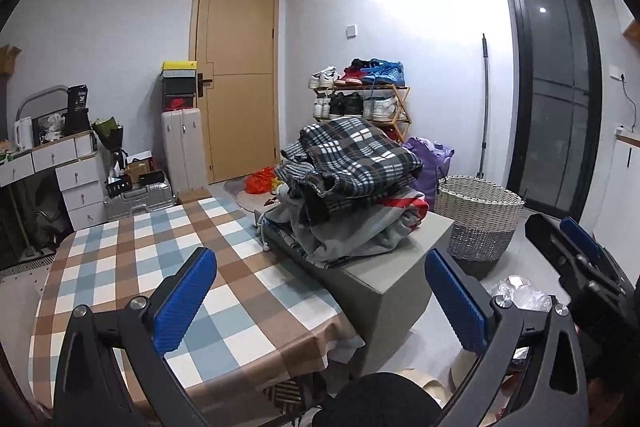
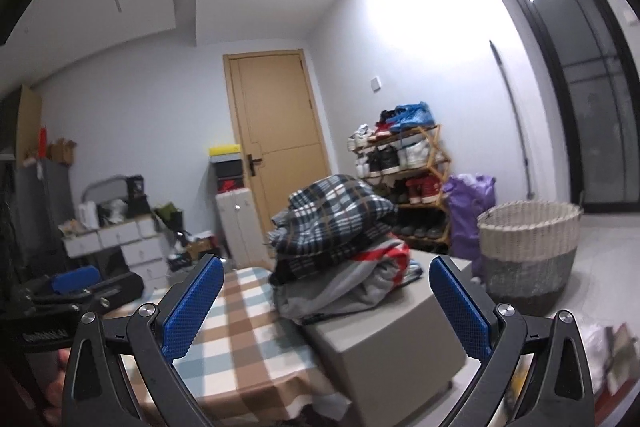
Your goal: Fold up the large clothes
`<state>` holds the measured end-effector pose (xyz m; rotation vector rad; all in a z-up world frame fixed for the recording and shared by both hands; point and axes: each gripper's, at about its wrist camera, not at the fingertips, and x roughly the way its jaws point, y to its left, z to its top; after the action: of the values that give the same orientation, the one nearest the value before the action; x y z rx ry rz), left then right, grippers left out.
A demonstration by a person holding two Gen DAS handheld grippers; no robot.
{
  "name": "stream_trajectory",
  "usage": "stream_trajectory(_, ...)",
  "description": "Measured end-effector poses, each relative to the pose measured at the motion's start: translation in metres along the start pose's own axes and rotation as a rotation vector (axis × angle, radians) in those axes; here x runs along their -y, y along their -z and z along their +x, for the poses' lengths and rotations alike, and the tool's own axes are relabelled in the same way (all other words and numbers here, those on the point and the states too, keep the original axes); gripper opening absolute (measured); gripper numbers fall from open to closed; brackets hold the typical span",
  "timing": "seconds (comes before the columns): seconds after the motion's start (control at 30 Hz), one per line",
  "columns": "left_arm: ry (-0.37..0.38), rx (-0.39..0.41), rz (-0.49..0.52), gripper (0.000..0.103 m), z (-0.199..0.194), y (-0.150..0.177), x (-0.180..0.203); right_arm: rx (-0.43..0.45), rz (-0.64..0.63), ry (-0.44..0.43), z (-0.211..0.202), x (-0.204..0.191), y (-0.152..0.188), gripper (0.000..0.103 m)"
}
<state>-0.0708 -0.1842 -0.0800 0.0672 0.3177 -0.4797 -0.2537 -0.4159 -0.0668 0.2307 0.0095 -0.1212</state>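
The plaid garment (image 1: 352, 159) tops a heap of clothes (image 1: 360, 227) piled on a grey box-like stand (image 1: 384, 275) that sits just beside the far corner of the bench (image 1: 132, 267) with its checked cloth. Both tools are held back from the heap with nothing in them: the left hand-held gripper (image 1: 320, 307) and the right hand-held gripper (image 2: 326, 311) each have their blue pads spread wide.

The step in hand looks like fetching one garment. It would go best by pinching the plaid piece at a clear hem or shoulder at its near side, one tool per corner, and lifting it up before drawing it over, so the grey fleece (image 1: 352, 231) beneath is not dragged off the stand's edge.

The bench top is bare and gives open room to spread the garment. To the right stands a wicker basket (image 1: 478, 215), near the stand; swing away from it.
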Motion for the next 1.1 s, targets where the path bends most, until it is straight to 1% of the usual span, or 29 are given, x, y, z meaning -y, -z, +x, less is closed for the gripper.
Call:
stream_trajectory(0.03,-0.003,-0.003,-0.006,0.102,0.0,0.001,-0.001,0.001,0.014,-0.01,-0.001,0.002,0.0,0.103)
stream_trajectory(0.1,-0.008,-0.01,-0.012,0.102,-0.001,0.001,-0.002,0.007,0.032,-0.004,-0.002,0.004,0.0,0.103)
stream_trajectory(0.2,-0.013,-0.009,-0.013,0.102,-0.003,0.001,-0.002,0.008,0.029,0.021,-0.004,0.003,-0.001,0.103)
stream_trajectory(0.3,-0.025,-0.001,-0.005,0.102,-0.008,0.001,0.0,0.029,0.008,0.027,-0.01,-0.001,-0.001,0.103)
stream_trajectory(0.37,-0.002,-0.004,0.004,0.102,-0.01,0.0,0.003,0.041,-0.025,0.041,-0.013,-0.007,-0.001,0.103)
stream_trajectory(0.53,0.0,0.002,0.009,0.102,-0.014,-0.002,0.005,0.047,-0.071,0.05,-0.016,-0.015,0.0,0.103)
stream_trajectory(0.73,0.011,-0.005,0.002,0.102,-0.014,-0.002,0.004,0.054,-0.074,0.048,-0.018,-0.016,0.0,0.103)
stream_trajectory(0.87,0.015,-0.007,-0.006,0.102,-0.014,-0.002,0.002,0.053,-0.044,0.038,-0.017,-0.012,-0.002,0.103)
stream_trajectory(1.1,0.02,-0.009,-0.006,0.102,-0.015,-0.002,0.0,0.062,-0.064,0.033,-0.019,-0.015,-0.002,0.103)
